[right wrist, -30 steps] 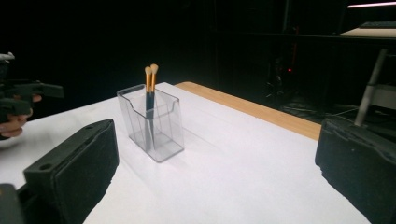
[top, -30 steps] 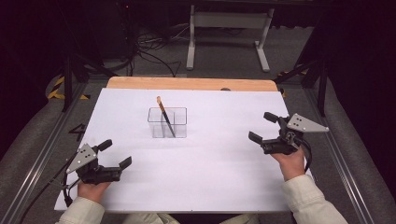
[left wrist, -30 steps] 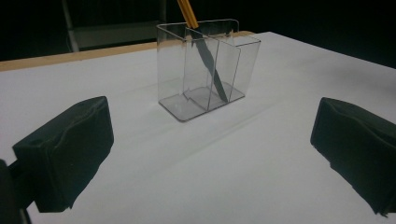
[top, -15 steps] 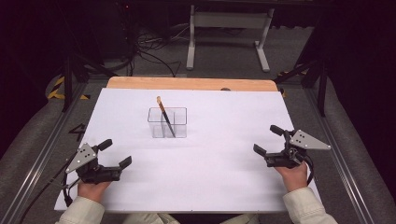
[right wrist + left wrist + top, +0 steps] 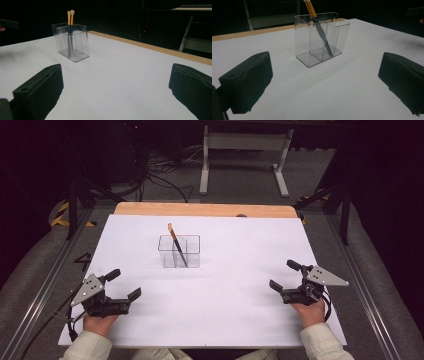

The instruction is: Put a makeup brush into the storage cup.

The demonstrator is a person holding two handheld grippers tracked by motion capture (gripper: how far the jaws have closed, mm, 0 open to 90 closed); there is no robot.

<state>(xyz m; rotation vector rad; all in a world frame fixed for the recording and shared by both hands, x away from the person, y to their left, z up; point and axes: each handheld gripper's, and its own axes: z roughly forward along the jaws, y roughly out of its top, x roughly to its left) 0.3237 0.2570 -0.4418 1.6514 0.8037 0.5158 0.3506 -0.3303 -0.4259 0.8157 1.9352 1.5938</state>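
your right tool [image 5: 286,276] has drawn back from the clear holder [image 5: 179,251], jaws spread, empty. left tool [image 5: 121,284] unmoved, also spread. brush [image 5: 177,246] stands tilted inside the holder, mid-counter [image 5: 240,320]. placement looks finished; both tools well apart from it.

Brush [image 5: 317,22] top — cropped by frame

L gripper [image 5: 122,285] & R gripper [image 5: 285,276] both low, jaws wide apart, holding nothing.
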